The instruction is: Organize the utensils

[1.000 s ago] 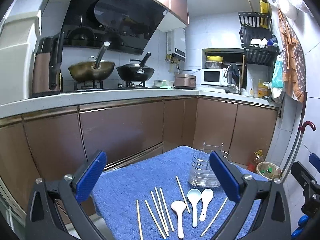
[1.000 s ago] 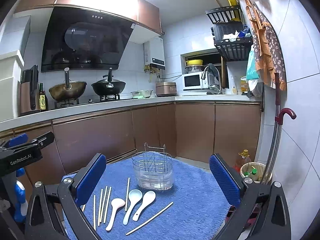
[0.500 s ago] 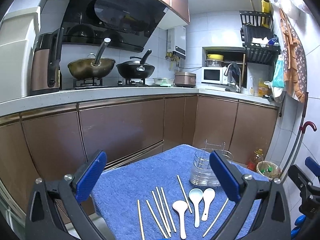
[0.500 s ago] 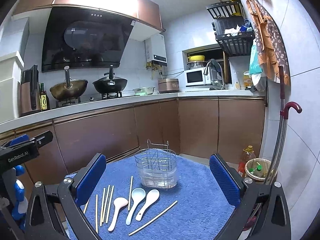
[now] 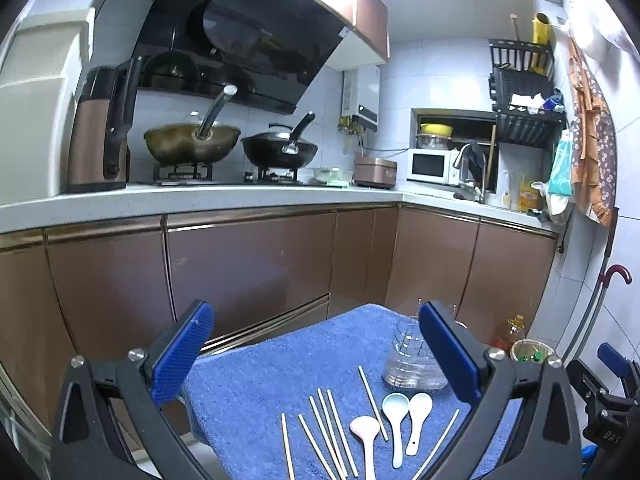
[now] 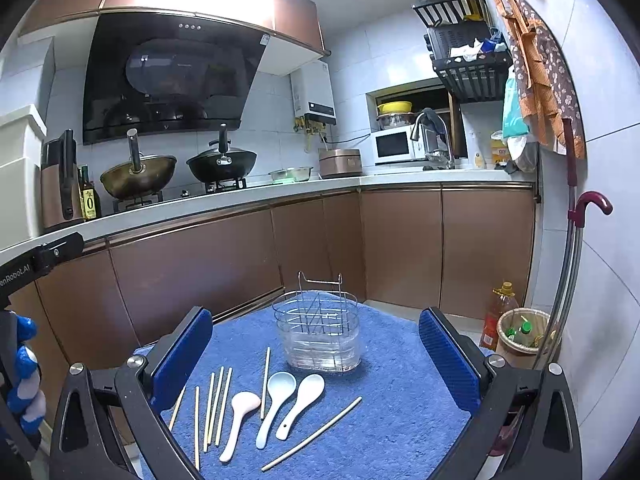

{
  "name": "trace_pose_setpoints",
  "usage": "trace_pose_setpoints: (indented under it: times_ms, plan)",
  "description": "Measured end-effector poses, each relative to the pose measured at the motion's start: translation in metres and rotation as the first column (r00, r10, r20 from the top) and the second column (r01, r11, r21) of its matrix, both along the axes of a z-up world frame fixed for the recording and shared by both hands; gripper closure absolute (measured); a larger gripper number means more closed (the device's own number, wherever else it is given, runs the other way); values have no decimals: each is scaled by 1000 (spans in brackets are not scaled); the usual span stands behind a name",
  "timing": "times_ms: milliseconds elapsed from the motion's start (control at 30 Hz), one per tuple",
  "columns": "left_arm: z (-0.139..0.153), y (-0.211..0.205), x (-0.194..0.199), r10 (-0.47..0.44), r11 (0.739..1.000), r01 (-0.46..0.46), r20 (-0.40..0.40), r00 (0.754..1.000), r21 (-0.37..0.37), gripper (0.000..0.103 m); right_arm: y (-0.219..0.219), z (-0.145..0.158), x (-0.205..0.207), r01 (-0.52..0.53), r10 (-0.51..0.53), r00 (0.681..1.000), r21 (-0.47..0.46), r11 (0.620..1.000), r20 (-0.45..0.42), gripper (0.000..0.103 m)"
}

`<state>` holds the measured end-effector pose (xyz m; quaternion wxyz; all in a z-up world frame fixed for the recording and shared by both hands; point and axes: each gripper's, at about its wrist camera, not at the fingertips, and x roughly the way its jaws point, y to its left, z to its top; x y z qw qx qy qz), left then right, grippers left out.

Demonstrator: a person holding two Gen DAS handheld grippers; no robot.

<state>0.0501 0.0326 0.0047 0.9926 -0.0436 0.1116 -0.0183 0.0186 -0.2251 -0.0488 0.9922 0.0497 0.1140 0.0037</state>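
Observation:
A clear utensil holder with a wire rack (image 6: 318, 334) stands upright on a blue towel (image 6: 392, 400); it also shows in the left wrist view (image 5: 412, 364). In front of it lie three ceramic spoons: pinkish (image 6: 240, 414), pale blue (image 6: 276, 402) and white (image 6: 302, 400). Several wooden chopsticks (image 6: 218, 408) lie to their left, and one (image 6: 314, 432) lies at an angle to the right. In the left wrist view the spoons (image 5: 394, 420) and chopsticks (image 5: 332, 432) lie between my fingers. My left gripper (image 5: 316, 356) and right gripper (image 6: 316, 356) are both open and empty, held above the towel.
Brown cabinets (image 6: 200, 264) and a countertop with woks (image 6: 138, 174) stand behind the towel. A bin with bottles (image 6: 520, 332) and an oil bottle (image 6: 498, 312) stand on the floor at the right. An umbrella (image 6: 576, 248) leans on the right wall.
Both grippers have drifted slightly, so the holder and utensils sit a little differently in view. Nothing on the towel has moved; both grippers stay open.

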Motion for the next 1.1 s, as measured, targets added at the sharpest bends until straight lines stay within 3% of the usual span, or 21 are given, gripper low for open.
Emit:
trace_pose_setpoints:
  times_ms: [233, 567, 700, 900, 1100]
  plan:
    - [-13, 8, 21, -41, 998, 36, -88, 995, -53, 0, -8, -9, 15, 37, -36, 997, 7, 999, -66, 0]
    - [-39, 7, 57, -57, 998, 51, -180, 982, -37, 0, -25, -27, 43, 105, -98, 976, 24, 994, -195, 0]
    - [-47, 10, 69, -64, 997, 55, -207, 976, -47, 1, -24, -31, 50, 106, -101, 972, 16, 994, -214, 0]
    - [-61, 16, 89, -67, 997, 53, -264, 962, -59, 11, -23, -38, 64, 89, -76, 965, 39, 995, -251, 0]
    - [-73, 20, 101, -59, 997, 43, -298, 953, -60, 11, -23, -47, 75, 62, -46, 960, 50, 997, -276, 0]
